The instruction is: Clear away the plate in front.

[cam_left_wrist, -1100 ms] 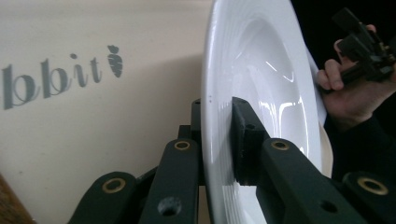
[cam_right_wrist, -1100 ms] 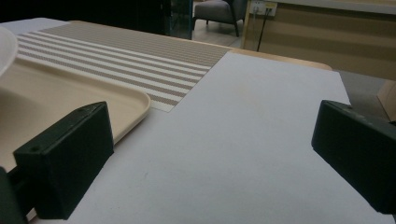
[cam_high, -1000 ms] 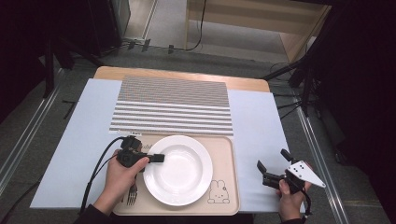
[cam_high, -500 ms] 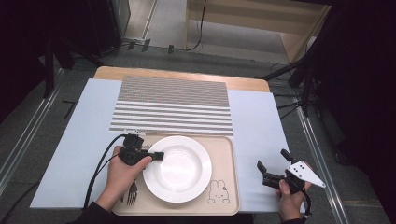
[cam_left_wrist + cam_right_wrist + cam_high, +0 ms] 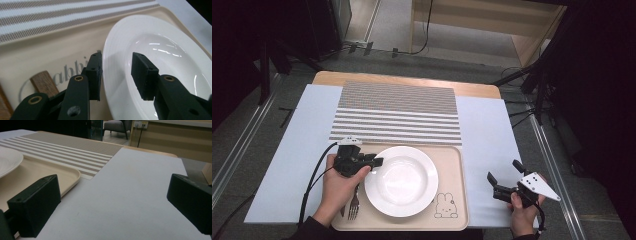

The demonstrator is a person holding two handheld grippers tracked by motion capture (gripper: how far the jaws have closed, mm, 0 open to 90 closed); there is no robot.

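On the beige tray [image 5: 452, 165], near its middle: white plate [image 5: 401, 180], flat, left rim lying between the two black jaws of the left gripper [image 5: 373, 162]. Seen along the left gripper view: plate [image 5: 160, 57] rim running up through the gap of the left gripper [image 5: 116, 72], one pad outside over the tray [image 5: 37, 57], other pad over the inner slope; a sliver of space on each side, so apart and not pressing. Just been opening, with the rim between them. Beside the plate, under the left hand: fork [image 5: 353, 207] on the tray's left edge. Behind the tray: striped placemat [image 5: 397, 112]. Well off to the right, over the pale table cover [image 5: 492, 130]: right gripper [image 5: 504, 177], jaws wide apart, nothing between them; same wide gap in the right gripper view [image 5: 112, 202].

Against a second ago: left gripper drawn slightly back toward the plate's left edge, grip loosened from tight on the rim; plate and right gripper unmoved.
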